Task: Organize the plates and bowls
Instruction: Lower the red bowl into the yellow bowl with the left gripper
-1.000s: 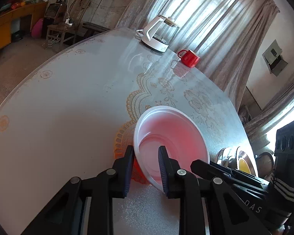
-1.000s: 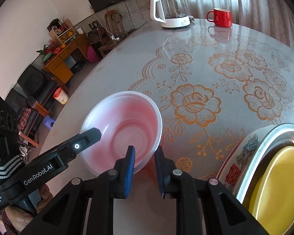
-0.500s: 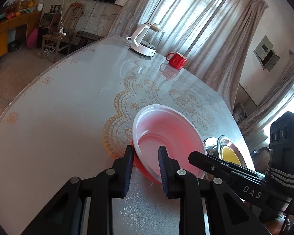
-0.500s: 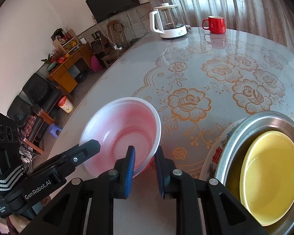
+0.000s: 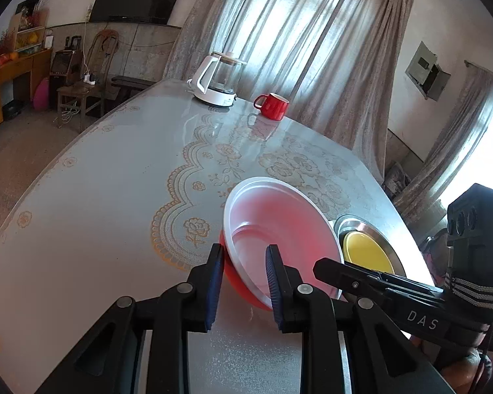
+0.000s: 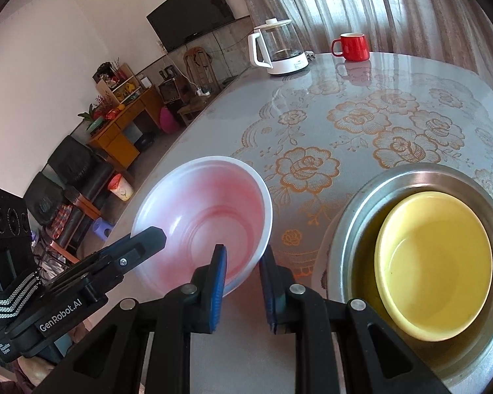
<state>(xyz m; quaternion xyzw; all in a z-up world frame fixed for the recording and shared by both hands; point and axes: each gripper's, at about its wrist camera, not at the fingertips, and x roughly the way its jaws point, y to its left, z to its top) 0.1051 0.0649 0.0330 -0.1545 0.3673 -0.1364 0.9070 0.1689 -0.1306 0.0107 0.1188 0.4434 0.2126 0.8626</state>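
Left wrist view, left to right: glass-topped table (image 5: 92,203) with floral lace pattern fills left and centre. Kettle (image 5: 215,80) and red mug (image 5: 274,105) sit near the far edge, upper centre, just apart from each other. Bottom centre, left gripper (image 5: 241,282) is clamped on the near rim of the red bowl (image 5: 279,239), which is white/pink inside and red outside: one pad outside the wall, one inside. Bowl is tilted, near edge low. Right of the bowl, a steel basin (image 5: 358,225) holds a yellow bowl (image 5: 368,252); the red bowl's rim overlaps the basin's left edge in frame, contact not resolvable. Far right: right gripper (image 5: 325,267) reaches in from lower right, tip at the bowl's right rim.

Right wrist view, left to right: left gripper (image 6: 154,236) enters from lower left, tip on the red bowl's (image 6: 207,216) left rim. Bottom centre, right gripper (image 6: 243,275) is clenched on the bowl's near-right rim, left pad inside, right pad outside. So both grippers pinch the same bowl on opposite sides. Whether the bowl base touches the table (image 6: 312,124) is unclear. Right of frame: steel basin (image 6: 345,216) with yellow bowl (image 6: 434,262) nested inside, sitting on a patterned plate (image 6: 320,262) that shows only at its left edge. Kettle (image 6: 279,47) and mug (image 6: 351,46) upper centre-right.
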